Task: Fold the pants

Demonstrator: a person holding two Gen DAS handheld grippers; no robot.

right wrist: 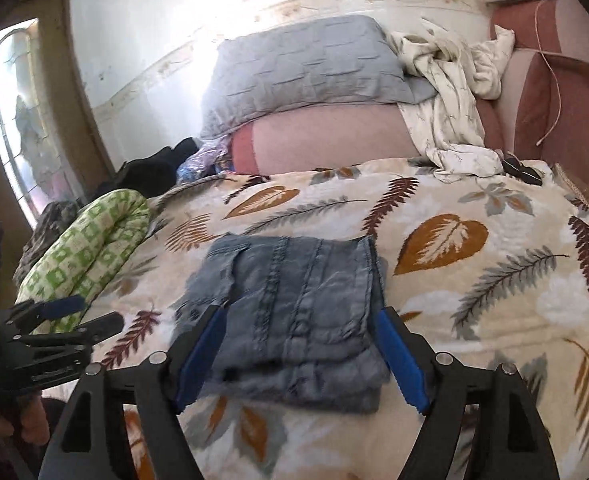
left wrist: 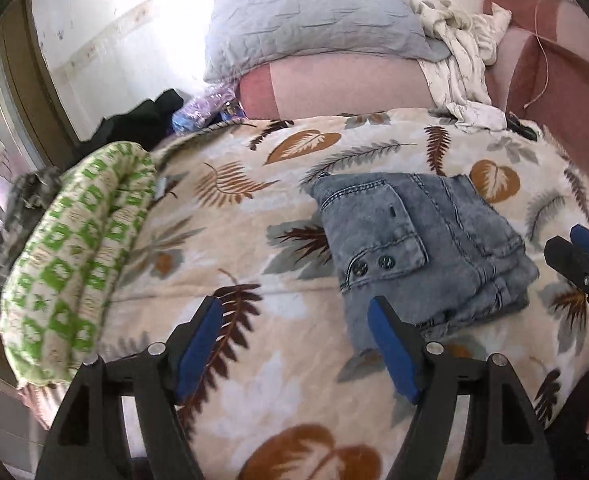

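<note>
While the faded blue denim pants (left wrist: 422, 248) sit as a compact folded bundle at centre right of the left wrist view, on the cream blanket printed with brown and grey leaves (left wrist: 254, 208), both tools hang clear of the cloth. The left gripper (left wrist: 294, 356) shows its blue pads spread wide at the bottom of its own frame, nothing between them but blanket, the bundle's near corner just beside the right pad. Over in the right wrist view the right gripper (right wrist: 300, 354) is likewise gaping, the pants (right wrist: 294, 316) lying in the gap below it, pads not pressing on denim as far as I can see. The fold looks essentially finished: layers stacked, pocket flap and two dark buttons facing up. If anything remains, I'd judge it a tidy-up: the lower edge looks a bit ragged, with layers stepping out, so a light press along that side should do, coming straight down, not dragging, or the stack could shear apart. Keep clear of the rolled green-and-white patterned quilt (left wrist: 74, 248) at left; the grey quilted pillow (left wrist: 314, 20) at upper centre is well away.
</note>
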